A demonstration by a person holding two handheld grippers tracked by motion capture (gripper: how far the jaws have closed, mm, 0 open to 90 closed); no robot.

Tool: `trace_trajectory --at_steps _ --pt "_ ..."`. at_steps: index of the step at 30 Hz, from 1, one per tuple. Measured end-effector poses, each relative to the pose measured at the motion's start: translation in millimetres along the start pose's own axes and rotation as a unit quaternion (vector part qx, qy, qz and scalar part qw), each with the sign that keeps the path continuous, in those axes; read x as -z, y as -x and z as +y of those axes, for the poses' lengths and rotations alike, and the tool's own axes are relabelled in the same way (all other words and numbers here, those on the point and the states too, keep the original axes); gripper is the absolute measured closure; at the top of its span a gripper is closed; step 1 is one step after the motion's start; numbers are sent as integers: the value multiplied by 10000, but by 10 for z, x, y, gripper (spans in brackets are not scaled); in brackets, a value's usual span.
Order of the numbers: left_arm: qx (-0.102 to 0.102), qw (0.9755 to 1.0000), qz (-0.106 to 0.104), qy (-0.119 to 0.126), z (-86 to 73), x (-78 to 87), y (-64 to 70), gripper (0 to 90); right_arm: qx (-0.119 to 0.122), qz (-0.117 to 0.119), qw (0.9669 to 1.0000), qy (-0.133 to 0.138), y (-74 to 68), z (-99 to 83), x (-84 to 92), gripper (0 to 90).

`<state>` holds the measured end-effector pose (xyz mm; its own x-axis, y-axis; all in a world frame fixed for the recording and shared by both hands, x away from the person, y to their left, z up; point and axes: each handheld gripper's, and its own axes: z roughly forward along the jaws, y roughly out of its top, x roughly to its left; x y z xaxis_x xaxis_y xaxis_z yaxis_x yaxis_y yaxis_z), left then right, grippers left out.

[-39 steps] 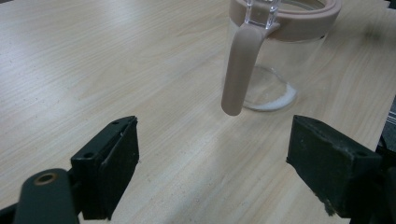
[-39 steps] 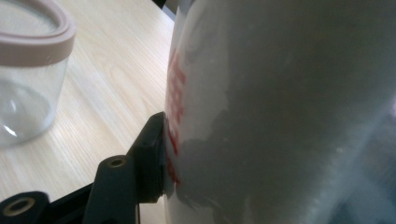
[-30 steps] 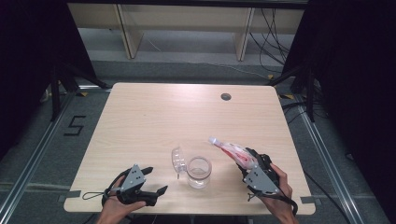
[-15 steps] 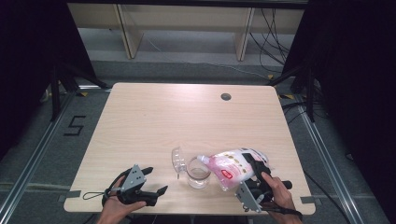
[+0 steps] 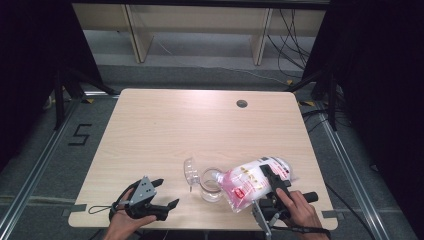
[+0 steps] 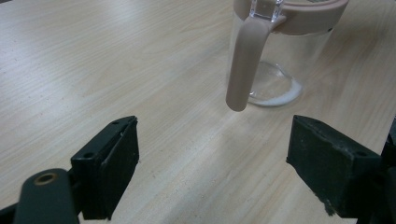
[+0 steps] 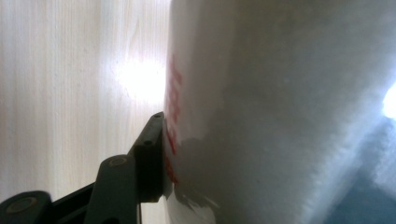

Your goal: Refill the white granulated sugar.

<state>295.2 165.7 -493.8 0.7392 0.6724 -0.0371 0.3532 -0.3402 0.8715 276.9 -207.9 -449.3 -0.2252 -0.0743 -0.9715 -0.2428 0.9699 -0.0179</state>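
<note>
Right gripper [image 5: 267, 181] clamps a plastic bag [image 5: 250, 182] of white powder, tipped with its spout over the clear jar [image 5: 210, 186] just beside it; the left gripper [image 5: 162, 196], jaws wide and empty, waits nearby. Keeping the spout inside the rim should prevent spills.

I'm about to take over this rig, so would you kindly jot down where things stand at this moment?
Left gripper: open, holds nothing, low over the table's near edge, pointing at the jar.
Right gripper: shut on the bag, tipped with its spout over the jar's mouth.
Jar: upright near the front edge, hinged lid flipped open; a little white powder lies at the bottom.
Done: jar opened, bag lifted and tilted, pouring begun.
Left: finish pouring, set the bag down, probably close the lid.
</note>
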Motion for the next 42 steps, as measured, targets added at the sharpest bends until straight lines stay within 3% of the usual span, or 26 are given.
trace_trajectory --at_steps 1,2,4,6,7,10,12,13,15,16,18,19,23,26,27,29,34,35,37,41,42 --pt "-60 10000 16 -6 0 5 -4 163 -58 2 10000 -40 -6 -2 10 464" --pt "-199 9998 4 -31 2 10 -18 163 -300 78 9995 -45 -39 -10 5 464" --pt "-196 9998 26 -24 0 10 -16 163 -270 64 9996 -61 -31 -10 10 464" --pt "-139 9999 52 -49 -1 11 -7 163 -168 37 9998 -92 -20 -1 13 464" --pt "-107 9999 56 -50 -3 8 -3 162 37 38 10000 -16 -12 5 -5 465" --pt "-90 9999 44 -41 -8 -4 -1 163 -42 81 9999 -108 -41 16 -2 465" --pt "-114 9999 31 -55 -7 -5 -1 163 285 27 9996 -67 -16 30 -13 466" --pt "-105 9999 26 -75 -6 -5 1 163 310 -3 9995 -33 -27 26 -24 466" --pt "-105 9999 35 -64 -9 -6 3 163 684 -38 9976 -73 7 50 -26 467" --pt "-73 10000 57 -32 -12 -9 10 163 615 -151 9980 -8 -26 45 -43 468" --pt "-78 9999 49 -42 -11 -8 9 163 593 -72 9981 -127 -36 52 -32 468" --pt "-221 9997 48 -54 -6 -3 -3 163 729 -50 9971 -202 -23 68 -22 469" --pt "-253 9996 62 -111 -6 9 -8 163 715 -125 9972 -160 -44 72 -35 472" --pt "-195 9996 109 -157 -9 12 1 163 836 -197 9962 -103 -32 77 -43 473" --pt "-188 9997 81 -100 -11 1 9 163 994 -260 9947 -80 -20 81 -48 474" --pt "-87 9999 53 -25 -13 -14 32 163 961 -227 9950 -160 -28 77 -45 475" --pt "-170 9998 33 -115 -8 -4 20 164 979 -214 9947 -246 -15 62 -38 477" --pt "-168 9998 34 -113 -10 -4 20 164 1447 -170 9883 -461 40 68 -23 478" --pt "-177 9998 32 -118 -9 -3 20 164 1542 -160 9870 -424 58 70 -22 480" --pt "-126 9999 59 -43 -12 -9 30 164 1438 -167 9886 -422 47 66 -25 482" --pt "-121 9999 59 -43 -13 -10 29 164 1126 -182 9930 -295 1 60 -40 483"
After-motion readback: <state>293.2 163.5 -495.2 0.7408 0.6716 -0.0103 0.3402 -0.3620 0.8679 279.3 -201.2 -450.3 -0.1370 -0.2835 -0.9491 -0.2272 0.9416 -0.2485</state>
